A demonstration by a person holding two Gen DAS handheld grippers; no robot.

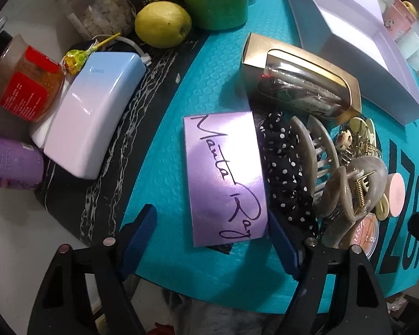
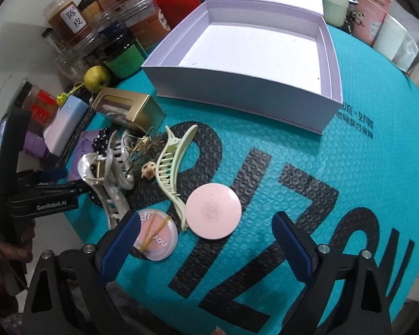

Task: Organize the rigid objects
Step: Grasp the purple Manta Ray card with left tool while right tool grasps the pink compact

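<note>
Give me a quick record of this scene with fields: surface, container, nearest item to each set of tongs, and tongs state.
surface: teal bubble mat
container: white box, lid open, nothing inside
left tongs: open, straddling purple card
right tongs: open, over pink round compact
nearby: green hair claw, blush pot

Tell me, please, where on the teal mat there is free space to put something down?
Free: inside the white box, and the teal mat right of the pink round case. Crowded: the hair clips and gold box on the left.
</note>
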